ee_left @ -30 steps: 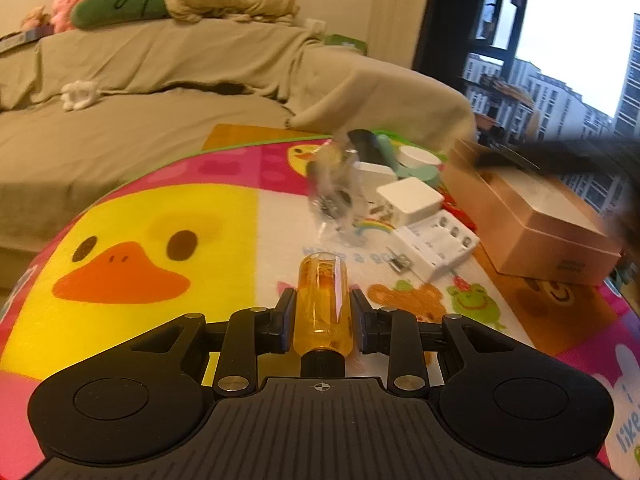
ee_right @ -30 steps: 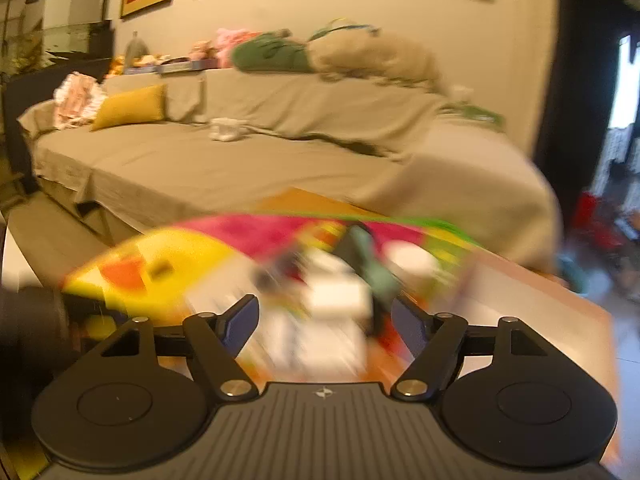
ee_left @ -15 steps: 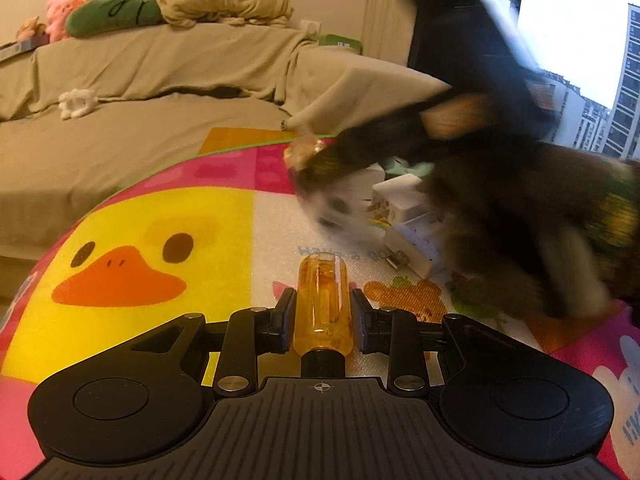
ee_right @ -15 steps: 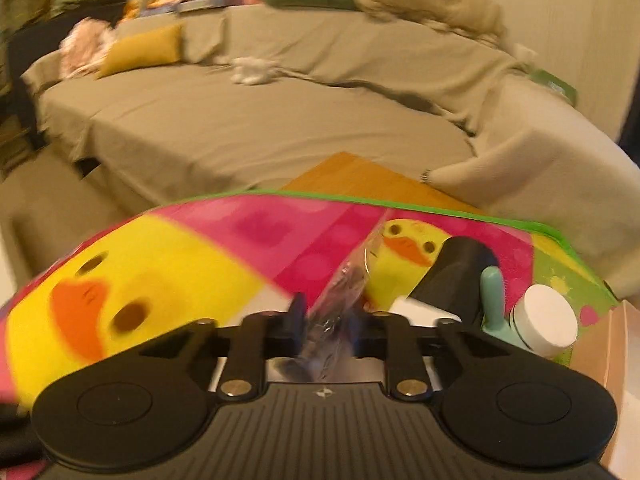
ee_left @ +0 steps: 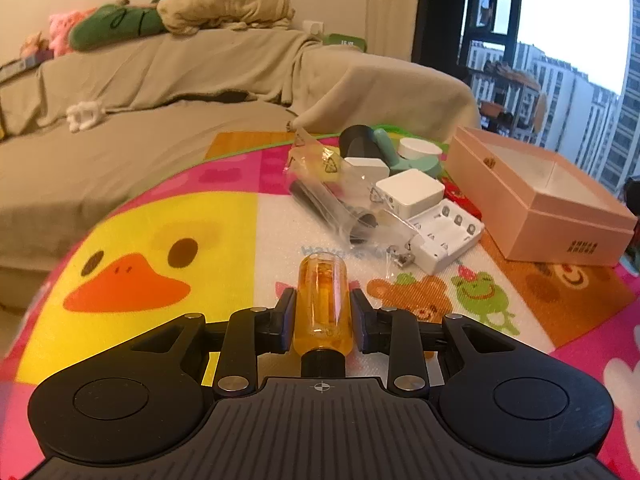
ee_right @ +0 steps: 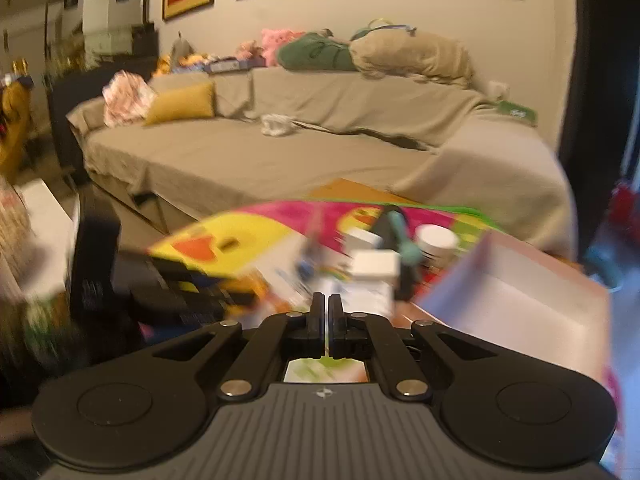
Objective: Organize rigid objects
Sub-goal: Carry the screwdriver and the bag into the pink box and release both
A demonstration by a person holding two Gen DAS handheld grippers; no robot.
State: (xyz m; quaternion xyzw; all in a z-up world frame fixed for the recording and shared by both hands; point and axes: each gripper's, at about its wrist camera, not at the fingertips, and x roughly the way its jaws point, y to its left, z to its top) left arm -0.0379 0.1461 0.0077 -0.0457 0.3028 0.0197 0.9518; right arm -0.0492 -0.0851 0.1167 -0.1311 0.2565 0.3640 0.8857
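Your right wrist view smears the play mat (ee_right: 248, 236) and the white clutter (ee_right: 374, 268) beyond reading. The screwdriver (ee_left: 323, 304) hides its shaft under your left gripper (ee_left: 323, 314). The pink box (ee_left: 536, 196) conceals its floor.

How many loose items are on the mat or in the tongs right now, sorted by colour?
White: 4 (two adapters, battery charger, round jar)
Black: 1 (cylinder)
Teal: 1 (handled tool)
Clear: 1 (plastic bag)
Amber: 1 (screwdriver handle, in the left tongs)
Total: 8, not counting the pink box.
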